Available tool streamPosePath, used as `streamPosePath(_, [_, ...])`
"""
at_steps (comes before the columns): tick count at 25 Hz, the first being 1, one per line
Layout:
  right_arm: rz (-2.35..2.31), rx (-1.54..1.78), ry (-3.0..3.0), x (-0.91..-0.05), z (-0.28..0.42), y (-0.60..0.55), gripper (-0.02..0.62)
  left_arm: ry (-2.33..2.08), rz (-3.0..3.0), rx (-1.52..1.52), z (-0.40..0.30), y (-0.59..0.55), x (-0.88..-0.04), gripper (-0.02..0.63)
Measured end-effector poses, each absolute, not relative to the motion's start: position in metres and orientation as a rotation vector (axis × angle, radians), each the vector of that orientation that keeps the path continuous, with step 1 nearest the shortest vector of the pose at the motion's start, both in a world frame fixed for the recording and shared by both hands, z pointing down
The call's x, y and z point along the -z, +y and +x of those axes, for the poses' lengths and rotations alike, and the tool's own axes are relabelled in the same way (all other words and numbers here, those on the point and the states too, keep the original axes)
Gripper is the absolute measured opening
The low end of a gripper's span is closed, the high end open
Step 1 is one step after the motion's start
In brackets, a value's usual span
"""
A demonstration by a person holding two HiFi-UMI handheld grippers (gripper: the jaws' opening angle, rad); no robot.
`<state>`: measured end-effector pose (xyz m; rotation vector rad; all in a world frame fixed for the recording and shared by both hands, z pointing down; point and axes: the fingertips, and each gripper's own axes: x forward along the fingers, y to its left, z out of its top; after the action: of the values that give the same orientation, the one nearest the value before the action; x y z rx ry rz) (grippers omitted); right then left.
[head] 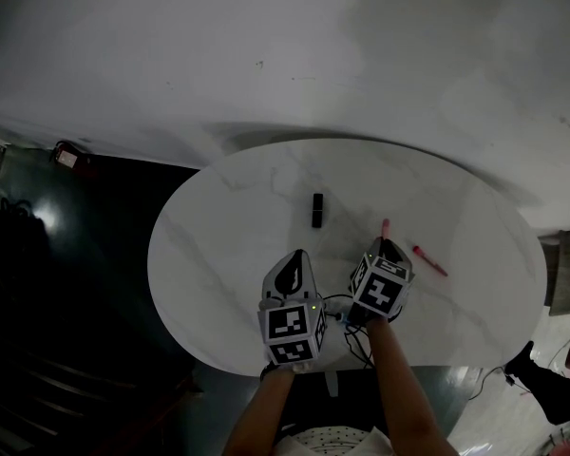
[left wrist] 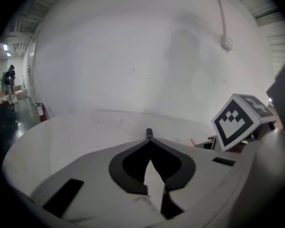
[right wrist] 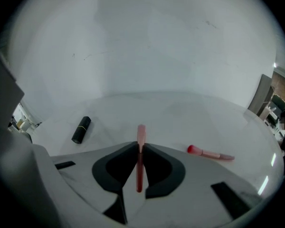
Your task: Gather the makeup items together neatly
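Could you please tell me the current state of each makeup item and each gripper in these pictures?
left gripper: shut, nothing between its fingers.
right gripper: shut on the pink stick.
pink stick: held, its tip poking out ahead of the fingers.
black lipstick tube: lying on its side on the table, untouched.
pink brush: lying flat on the table, untouched.

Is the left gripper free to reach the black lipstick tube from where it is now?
Probably yes. The black lipstick tube lies straight ahead of the left gripper, with only bare table between. The gripper holds nothing, though its jaws are together and must open first.
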<state>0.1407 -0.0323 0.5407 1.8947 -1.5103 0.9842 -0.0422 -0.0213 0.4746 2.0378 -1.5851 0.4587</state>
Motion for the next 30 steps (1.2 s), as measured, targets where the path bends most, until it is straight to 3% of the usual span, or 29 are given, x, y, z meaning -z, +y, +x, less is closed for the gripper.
streamPosePath(30, [1.782, -0.956, -1.660, -0.530, 0.080, -0.092, 0.069, -1.644, 1.996, -0.432, -0.066, -0.036, -0.474, 0.038])
